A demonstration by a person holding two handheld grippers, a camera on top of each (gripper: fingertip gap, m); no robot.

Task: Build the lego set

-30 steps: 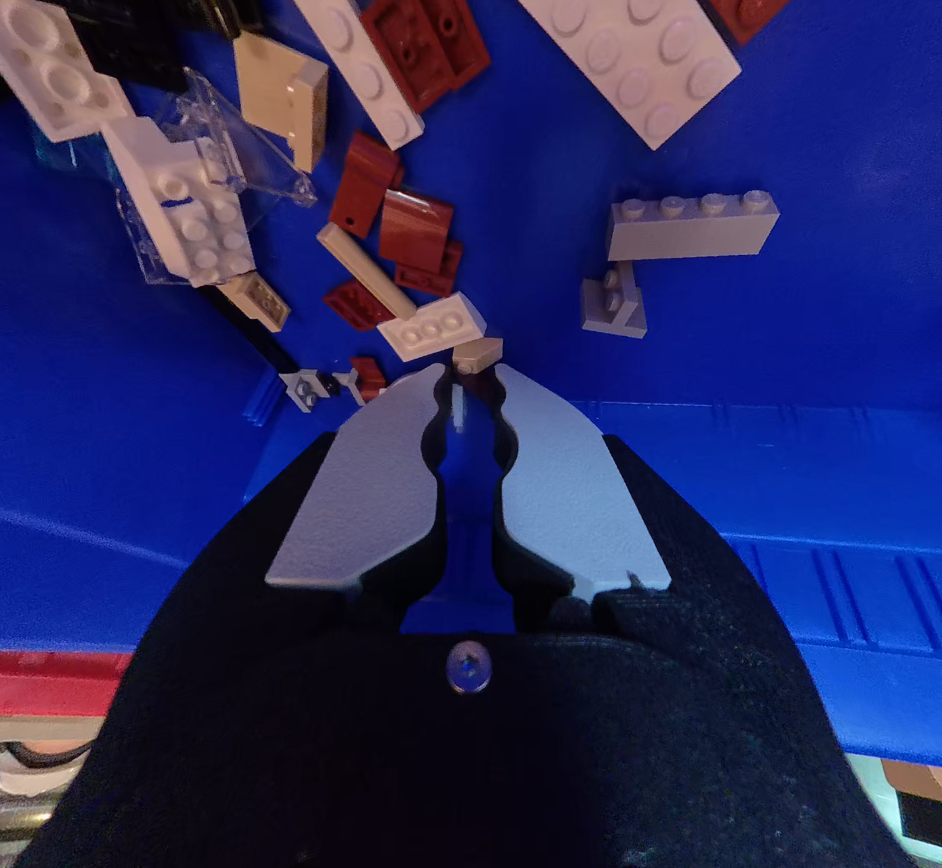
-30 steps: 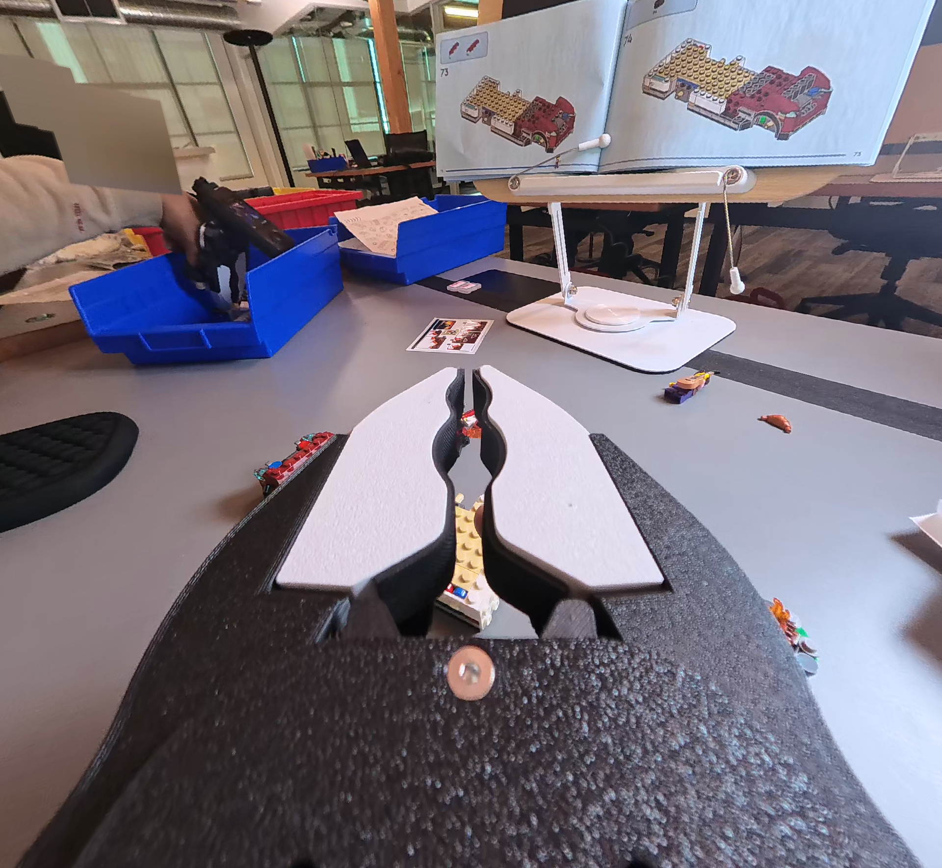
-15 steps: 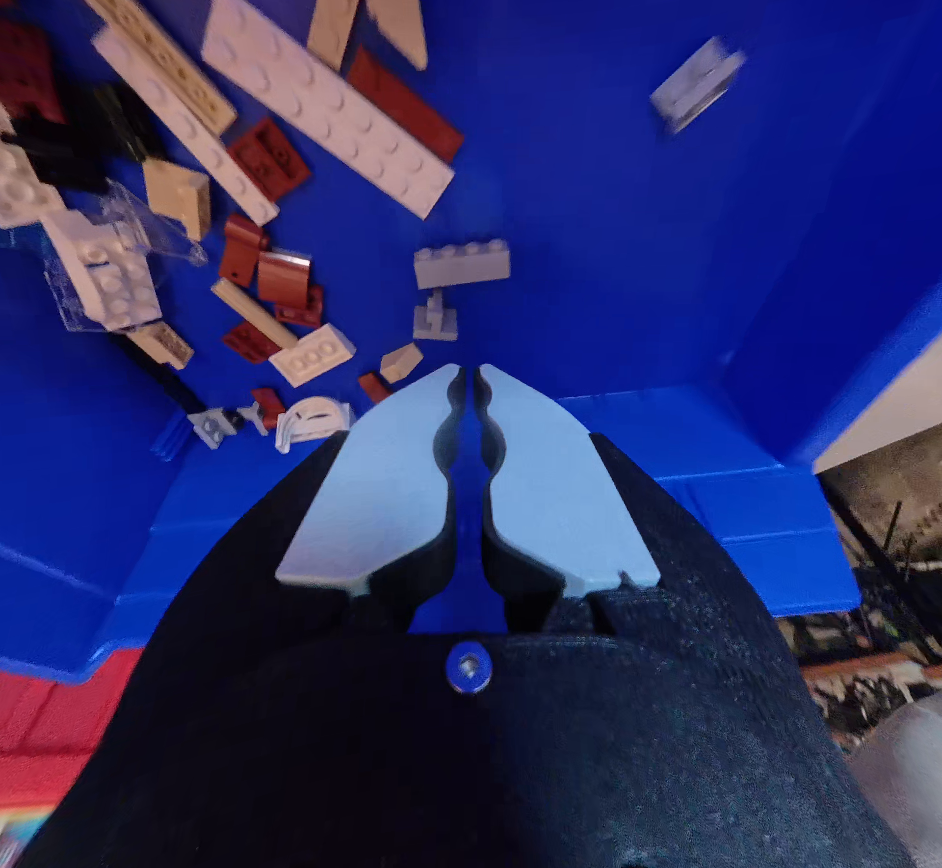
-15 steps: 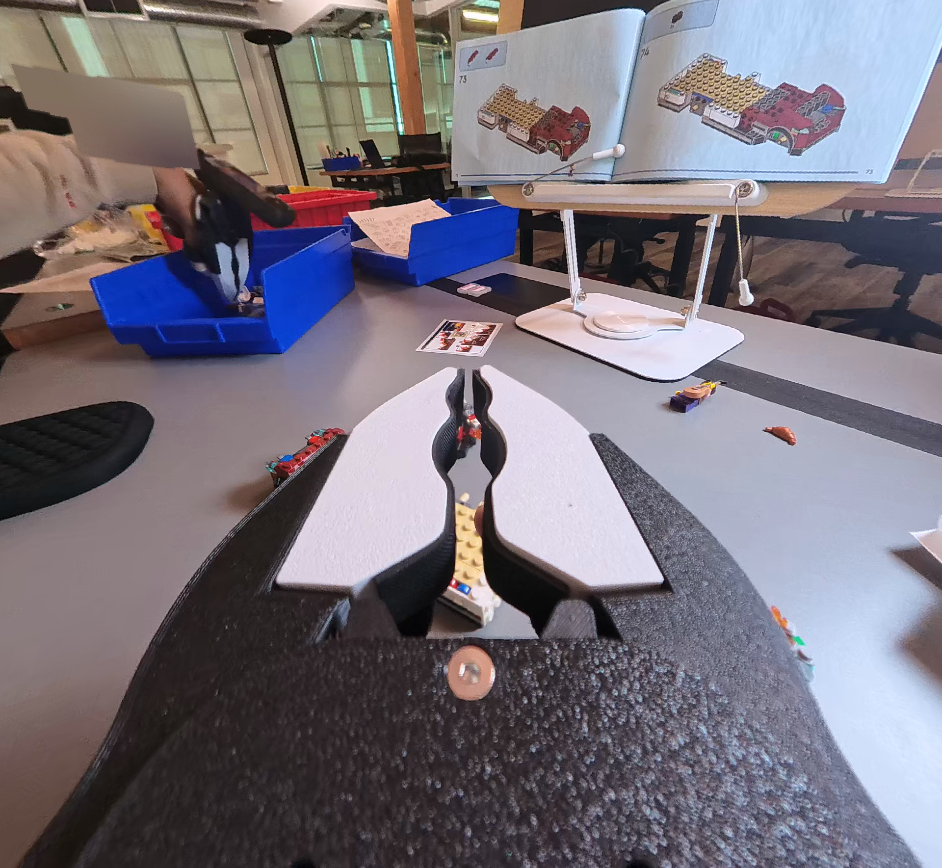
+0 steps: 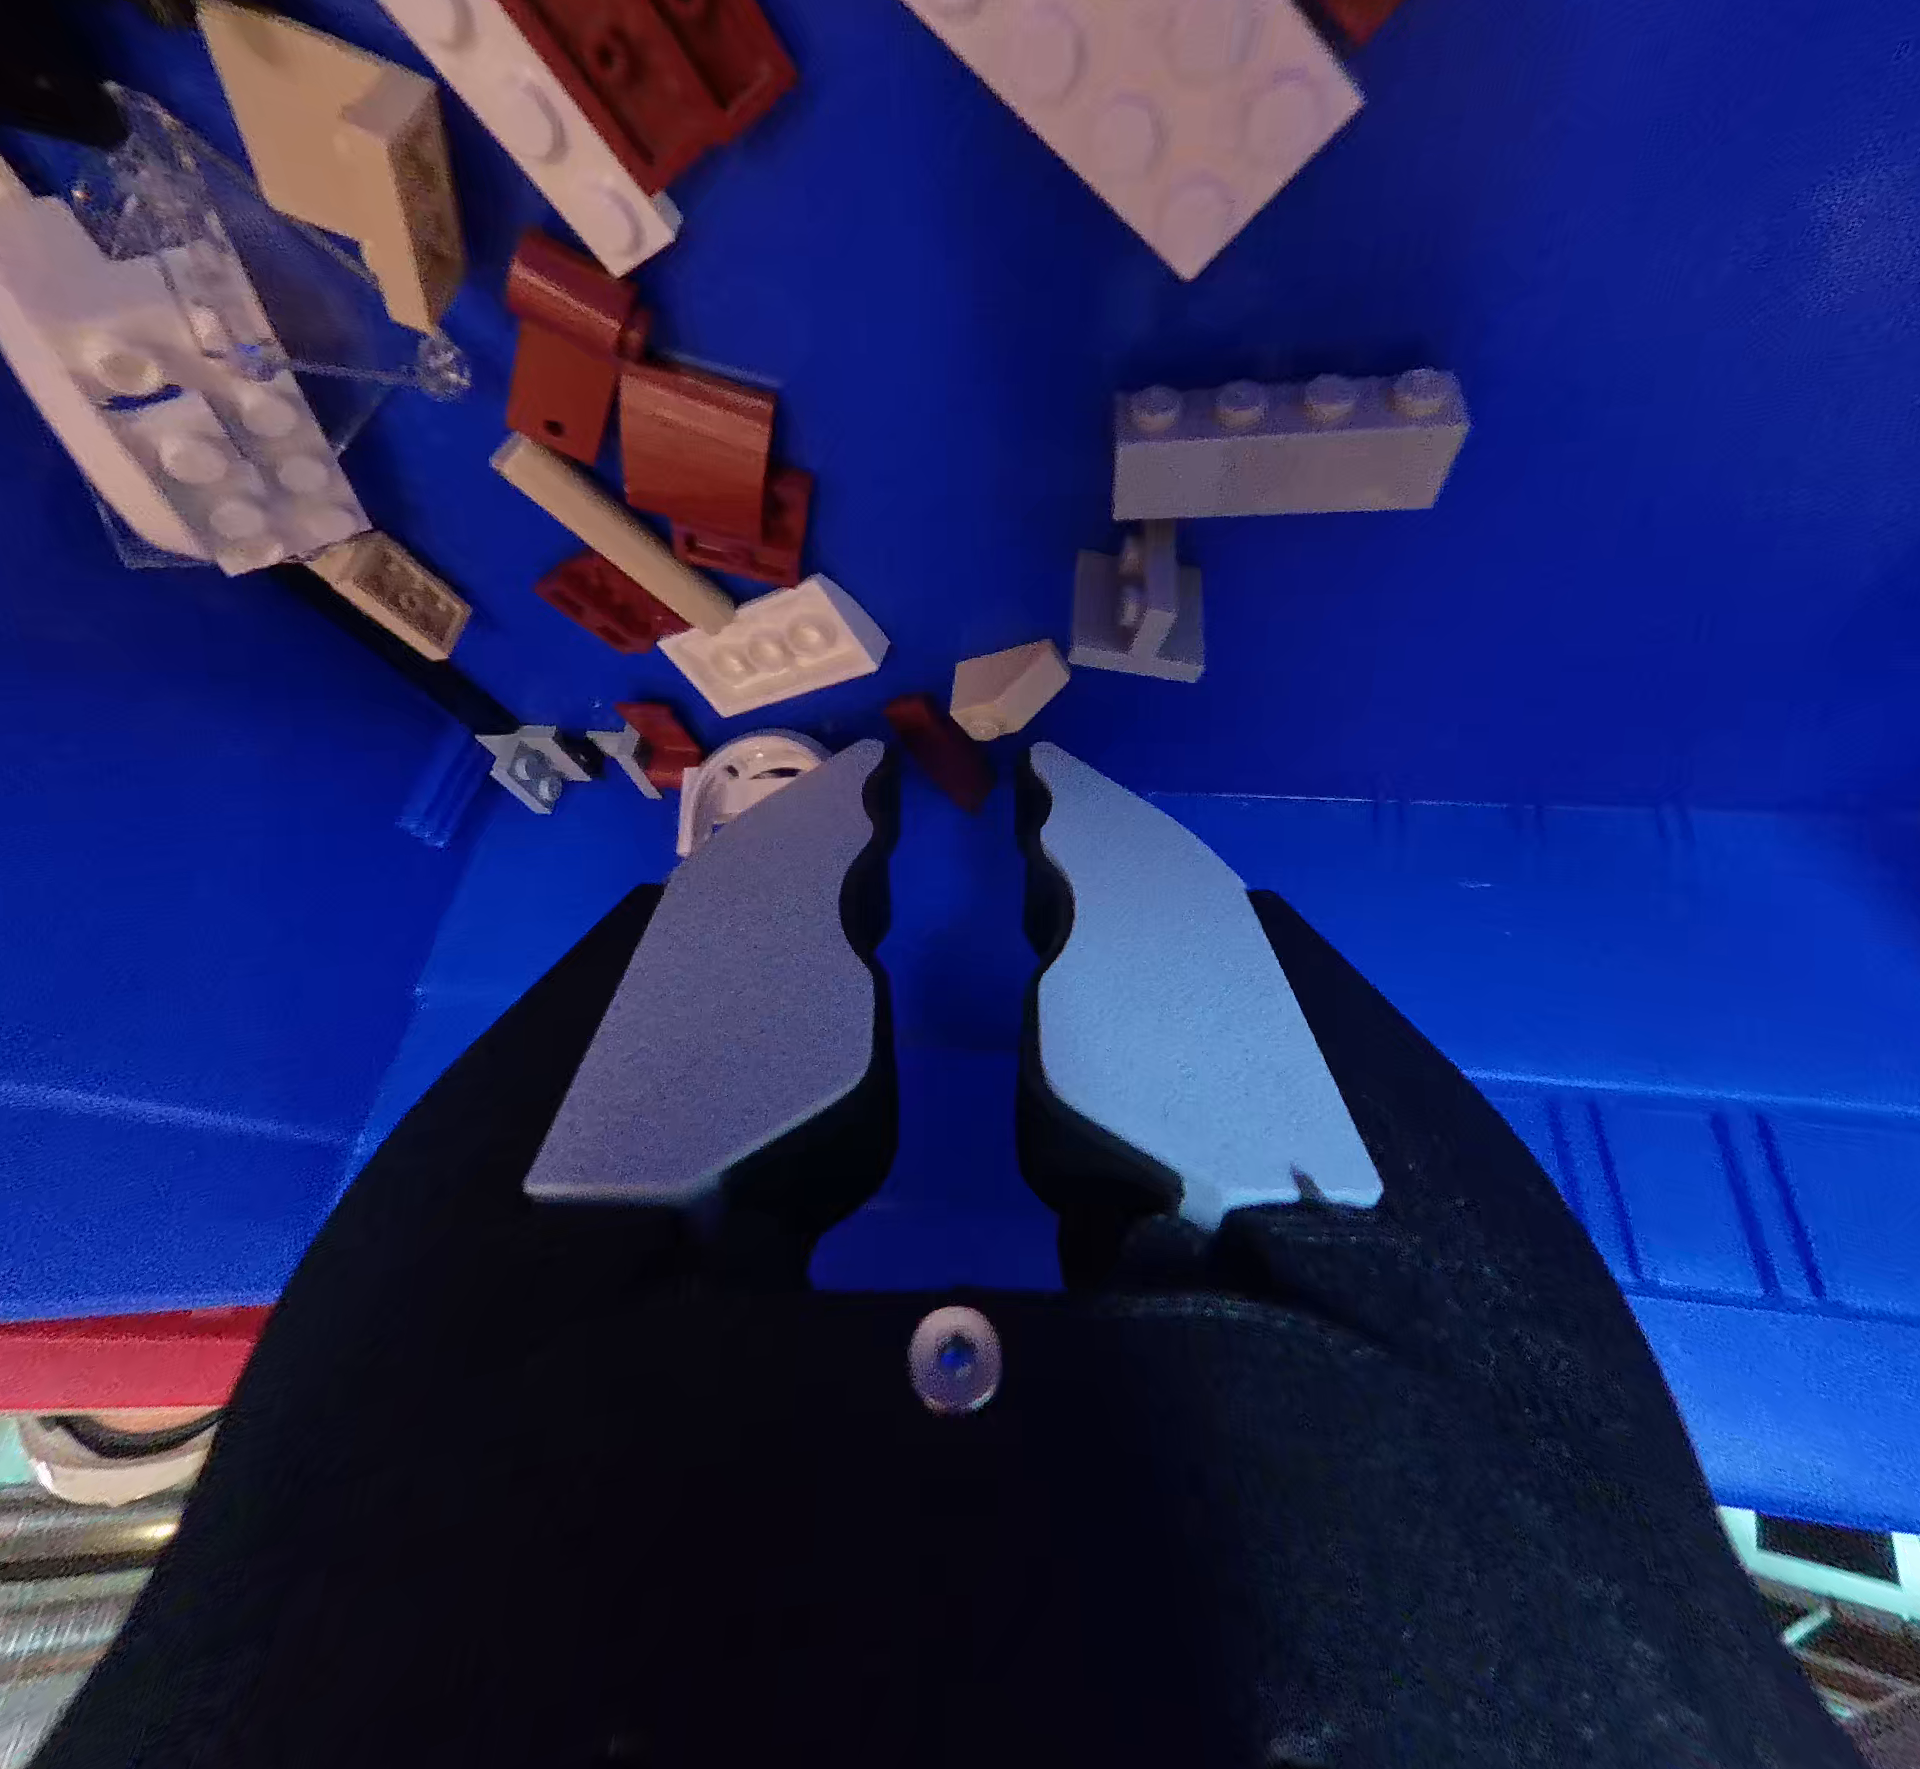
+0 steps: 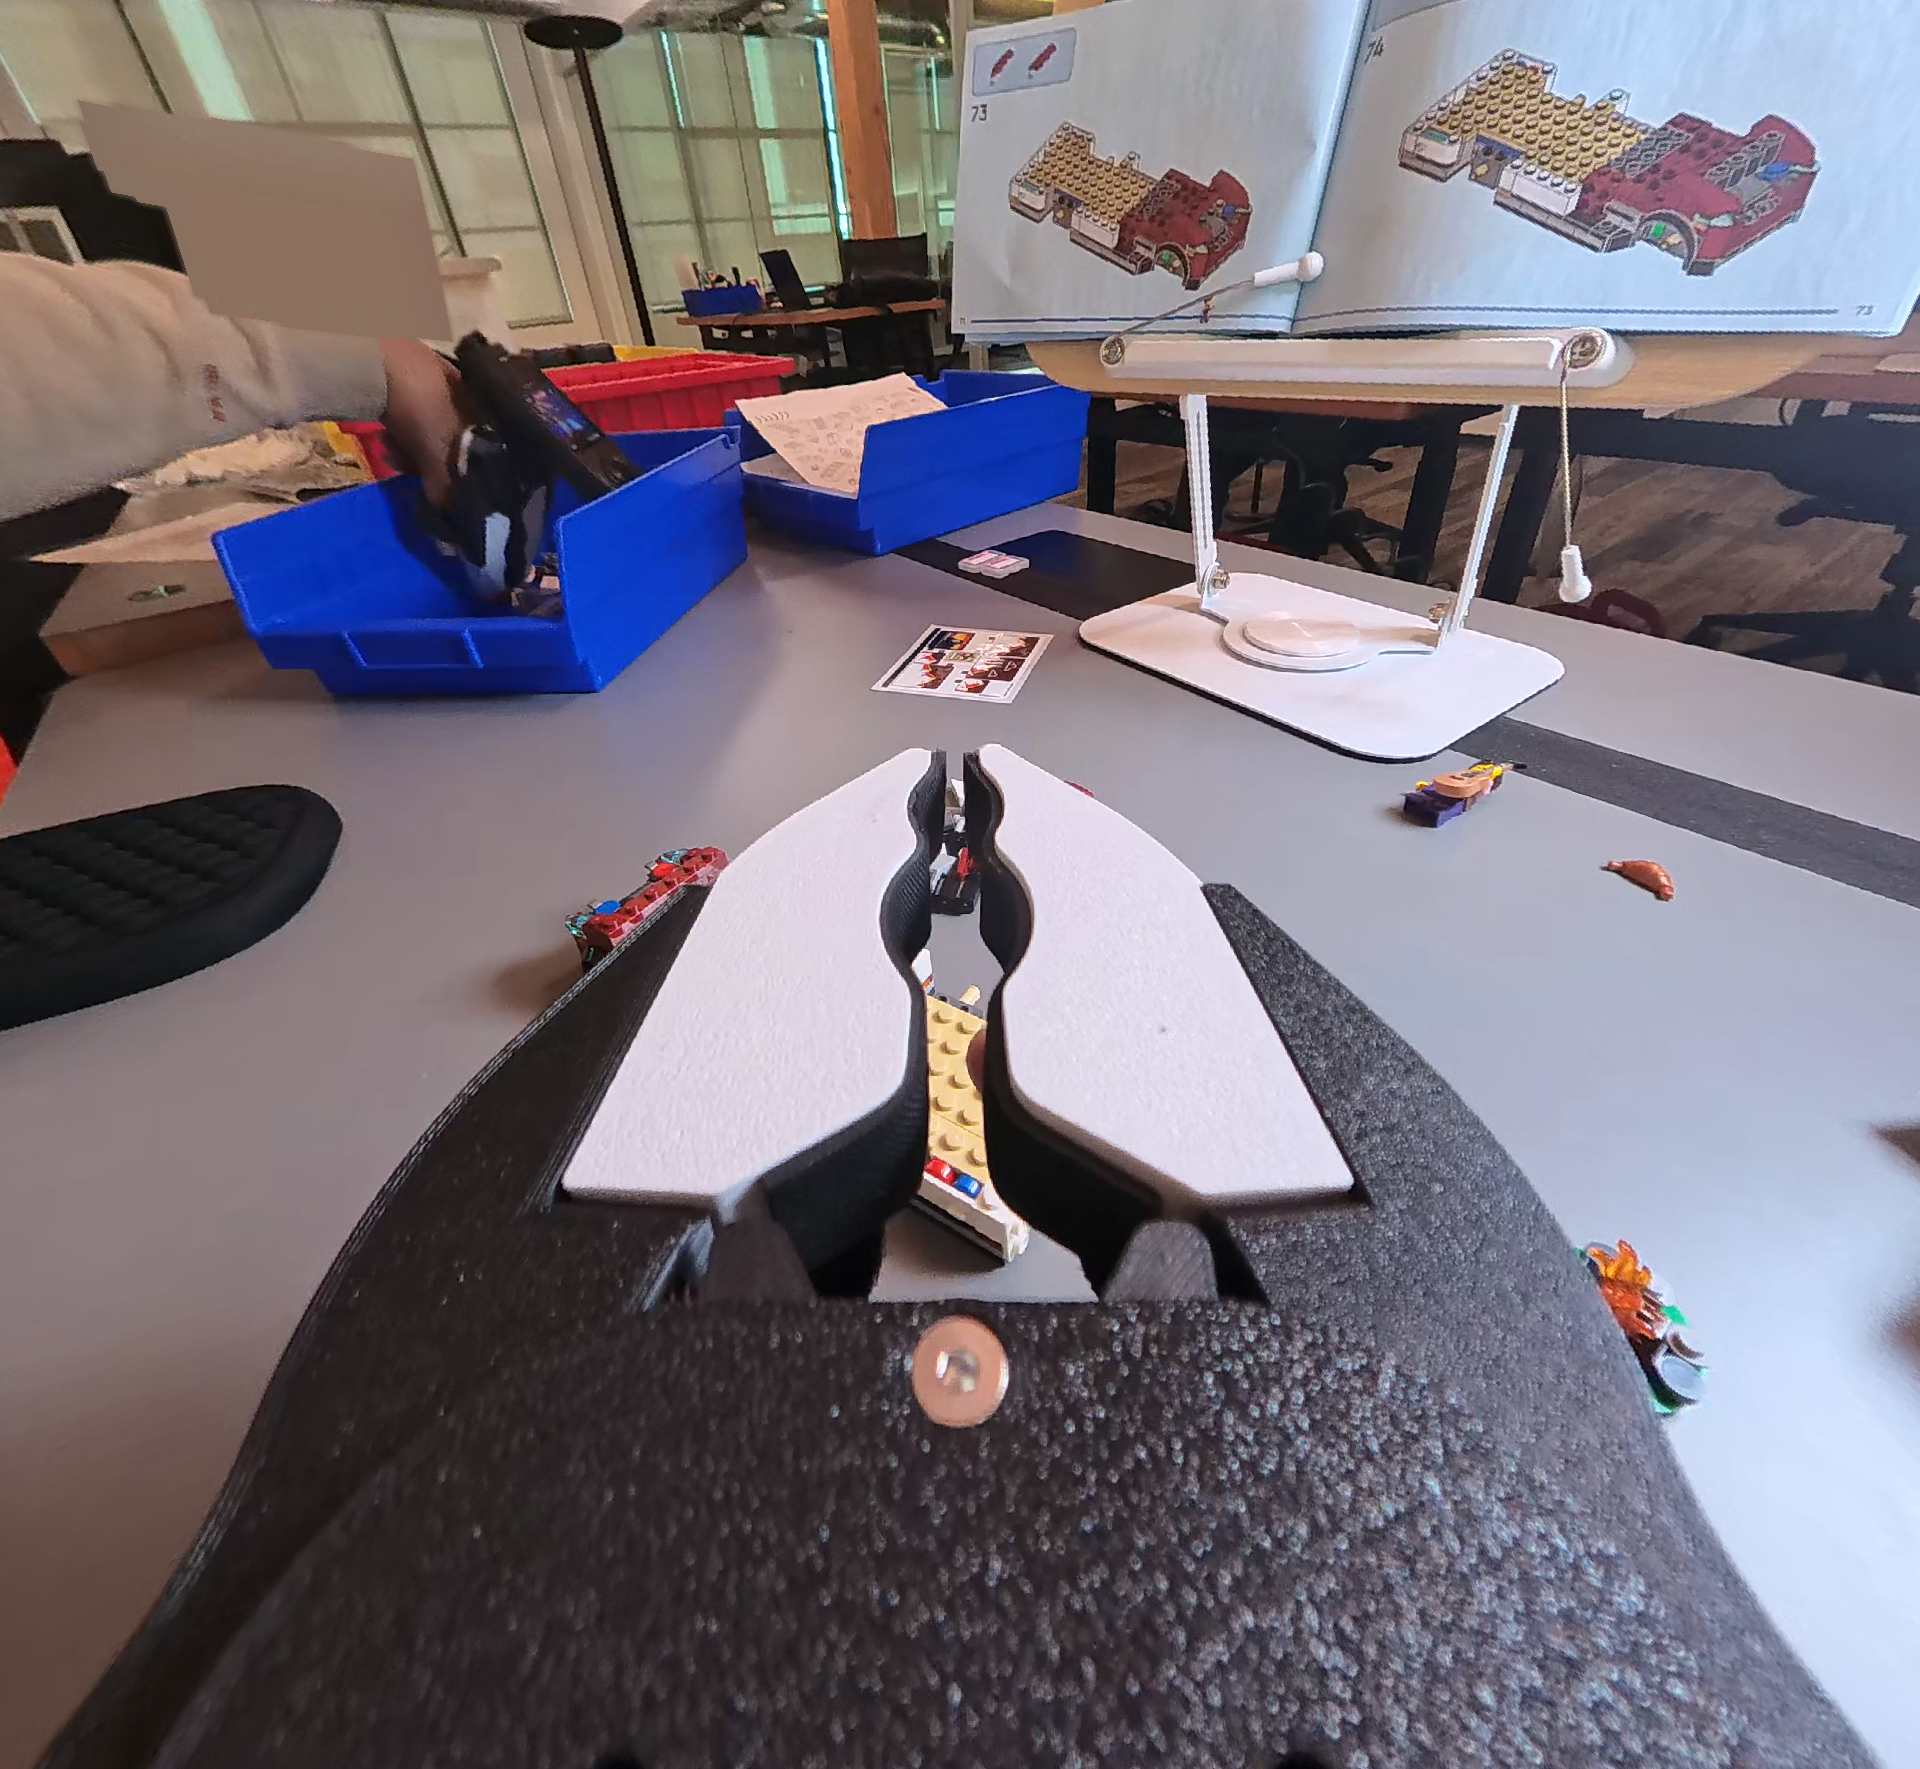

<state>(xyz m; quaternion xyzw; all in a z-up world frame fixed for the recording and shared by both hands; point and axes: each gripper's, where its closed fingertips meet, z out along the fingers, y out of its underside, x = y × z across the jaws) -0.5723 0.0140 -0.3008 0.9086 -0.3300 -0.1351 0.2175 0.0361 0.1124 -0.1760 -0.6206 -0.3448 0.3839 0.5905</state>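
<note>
My left gripper (image 5: 954, 763) is inside a blue bin (image 5: 1558, 576) of loose bricks, and its jaws stand open. A small dark red piece (image 5: 940, 751) lies on the bin floor between the fingertips, and the pads do not press on it. A tan slope piece (image 5: 1008, 685) lies just beyond it. A white round piece (image 5: 753, 769) is partly hidden by the left finger. The right wrist view shows this gripper (image 6: 499, 514) reaching into the bin (image 6: 468, 618). My right gripper (image 6: 956, 758) is shut, low over the grey table, above a brick model with a tan plate (image 6: 956, 1075).
A grey four-stud brick (image 5: 1288, 452), a white plate (image 5: 774, 654), a long white plate (image 5: 1070, 26) and dark red pieces (image 5: 634, 26) lie in the bin. An open instruction book on a white stand (image 6: 1320, 670), a second blue bin (image 6: 914, 462), a sticker sheet (image 6: 961, 665) and small figures stand on the table. The left gripper's tips are roughly 65 cm from the right gripper's.
The left gripper closed with no piece between its pads and drew back. It has now come down near the pieces again and opened around the dark red piece. The right gripper barely moved.
</note>
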